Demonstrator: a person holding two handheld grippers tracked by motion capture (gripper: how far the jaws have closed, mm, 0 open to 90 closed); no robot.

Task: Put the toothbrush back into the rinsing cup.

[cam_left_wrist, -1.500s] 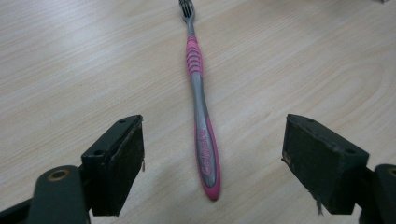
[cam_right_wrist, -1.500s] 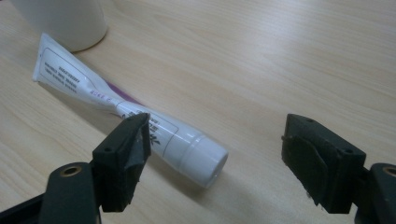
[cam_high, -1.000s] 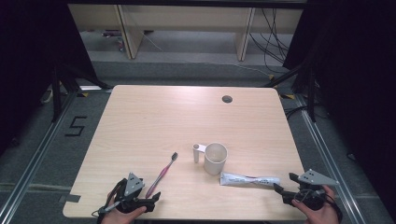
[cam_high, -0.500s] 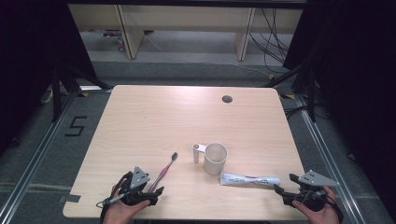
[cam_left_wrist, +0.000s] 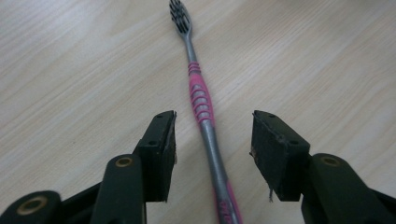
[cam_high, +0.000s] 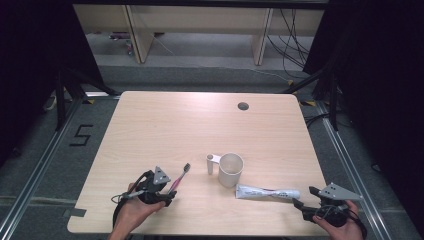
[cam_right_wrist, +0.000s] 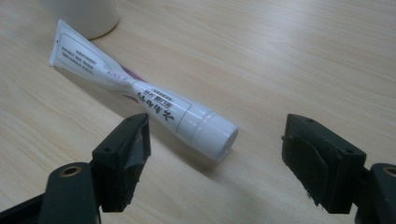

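A large dark "5" [cam_high: 82,135] is marked on the floor at 9 o'clock from the counter [cam_high: 165,125]. The tube [cam_right_wrist: 140,95] carries small dark print in a boxed panel on its flat end and a second block of characters near its cap, both too small and tilted to read. The toothbrush [cam_left_wrist: 201,100] handle has faint lettering at its near end, not legible

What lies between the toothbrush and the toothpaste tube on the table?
In the high view, a white cup stands between the toothbrush and the toothpaste tube.
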